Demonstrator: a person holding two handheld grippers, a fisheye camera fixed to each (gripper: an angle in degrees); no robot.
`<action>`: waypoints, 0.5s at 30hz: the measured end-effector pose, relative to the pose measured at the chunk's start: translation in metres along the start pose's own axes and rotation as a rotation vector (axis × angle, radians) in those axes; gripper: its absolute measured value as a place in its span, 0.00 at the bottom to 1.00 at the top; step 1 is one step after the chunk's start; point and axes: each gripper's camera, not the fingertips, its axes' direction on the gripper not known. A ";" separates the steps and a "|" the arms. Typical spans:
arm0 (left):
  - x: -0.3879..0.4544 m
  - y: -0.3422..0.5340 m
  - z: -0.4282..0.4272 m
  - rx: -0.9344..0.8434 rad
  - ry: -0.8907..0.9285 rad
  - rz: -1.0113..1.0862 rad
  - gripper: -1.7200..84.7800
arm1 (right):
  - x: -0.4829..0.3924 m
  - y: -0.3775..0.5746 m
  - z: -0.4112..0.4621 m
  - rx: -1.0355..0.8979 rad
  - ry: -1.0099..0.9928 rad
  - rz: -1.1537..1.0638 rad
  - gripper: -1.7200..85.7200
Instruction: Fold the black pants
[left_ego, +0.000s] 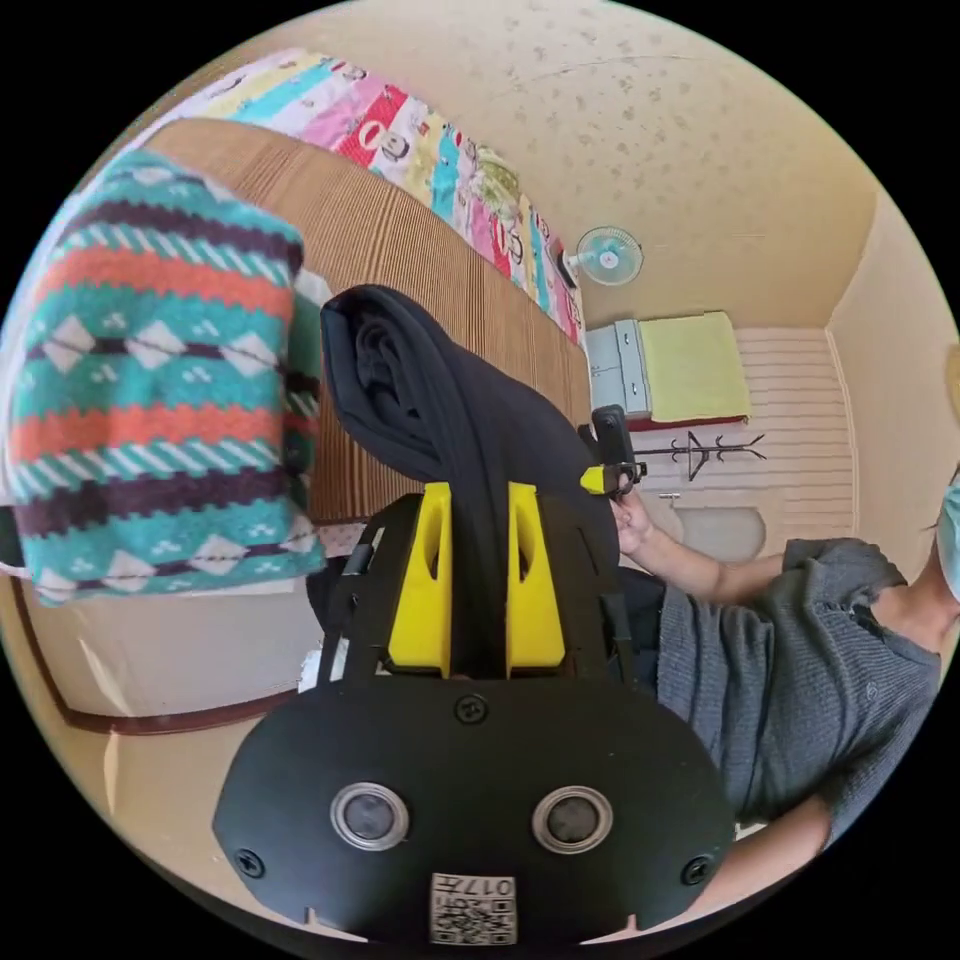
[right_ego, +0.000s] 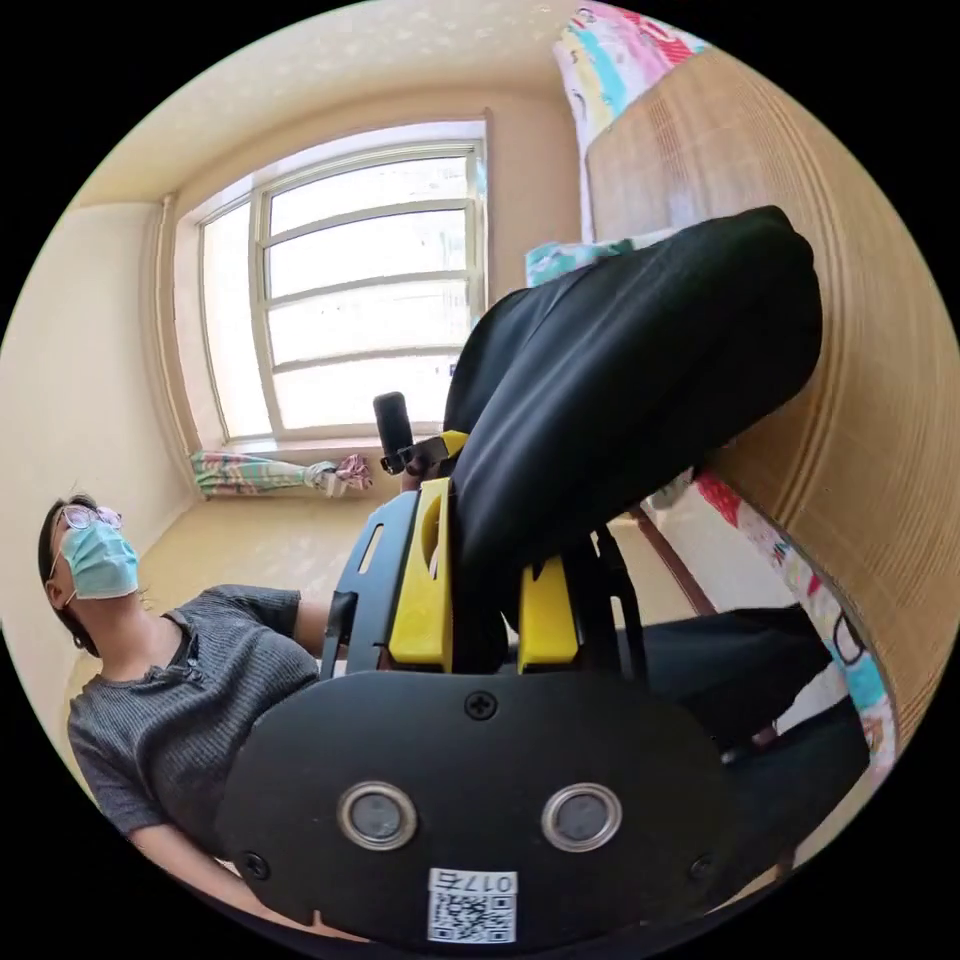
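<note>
The black pants (left_ego: 440, 410) are lifted off the bed, bunched and draped over both grippers. In the left gripper view my left gripper (left_ego: 478, 500) has its yellow jaws pressed on a fold of the dark cloth, which rises between them. The other gripper (left_ego: 612, 465) appears beyond the cloth, held in a hand. In the right gripper view my right gripper (right_ego: 480, 520) is shut on the black pants (right_ego: 640, 370), whose thick rolled edge hangs over the jaws. More black cloth (right_ego: 780, 700) trails below toward the bed.
A striped teal and orange blanket (left_ego: 150, 390) lies folded beside a brown wooden headboard (left_ego: 400, 240). A person in a grey top (left_ego: 800, 670) sits close by. A wall fan (left_ego: 605, 255), a window (right_ego: 350, 290) and a patterned bed sheet (right_ego: 800, 590) are around.
</note>
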 end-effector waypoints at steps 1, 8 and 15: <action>0.007 -0.006 -0.046 0.024 -0.074 0.035 0.12 | -0.010 -0.018 0.014 -0.008 -0.003 -0.029 0.11; -0.032 -0.061 -0.248 0.145 -0.362 -0.016 0.13 | -0.064 -0.210 0.166 0.021 0.071 -0.202 0.11; -0.238 -0.064 -0.214 0.261 -0.361 -0.515 0.18 | 0.070 -0.267 0.234 -0.151 0.431 0.087 0.09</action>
